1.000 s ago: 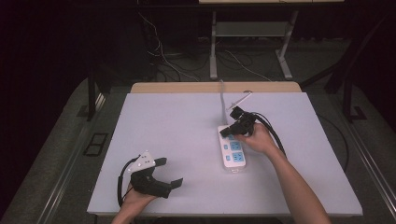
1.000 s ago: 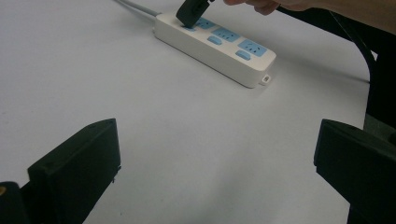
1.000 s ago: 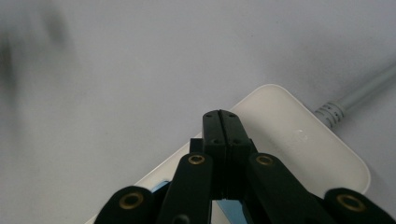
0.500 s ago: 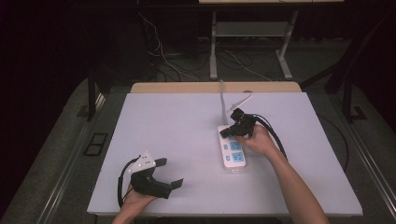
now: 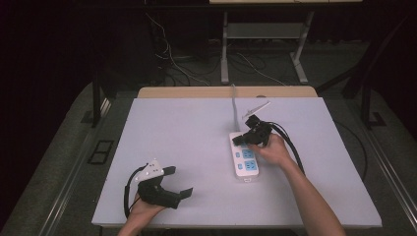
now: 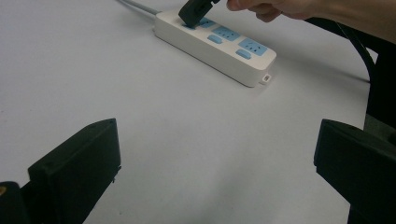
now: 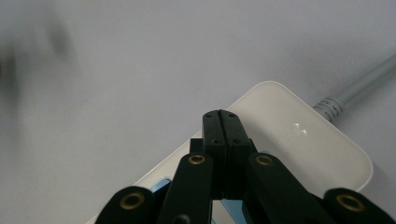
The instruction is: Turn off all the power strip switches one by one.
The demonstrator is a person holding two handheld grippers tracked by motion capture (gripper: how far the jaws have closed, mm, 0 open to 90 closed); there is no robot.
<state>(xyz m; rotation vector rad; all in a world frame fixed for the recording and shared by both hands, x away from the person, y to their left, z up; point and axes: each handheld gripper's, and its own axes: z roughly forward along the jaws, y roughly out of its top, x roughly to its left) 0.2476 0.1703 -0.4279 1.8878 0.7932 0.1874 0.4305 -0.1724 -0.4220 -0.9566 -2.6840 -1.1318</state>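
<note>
The power strip [image 5: 244,155] lies right of centre on the desk [image 5: 187,142]; the right tongs [image 5: 244,139], fully closed and empty, press its far switch, so lift clear next, while the left tongs [image 5: 179,182] rest wide open.

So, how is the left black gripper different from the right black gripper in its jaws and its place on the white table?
The left black gripper has its jaws wide apart with nothing between them; the right black gripper has its jaws pressed together. The left one sits near the front edge of the white table, apart from the white power strip with blue sockets; the right one's tip is down on that strip's far end. Each is held in one hand.
</note>
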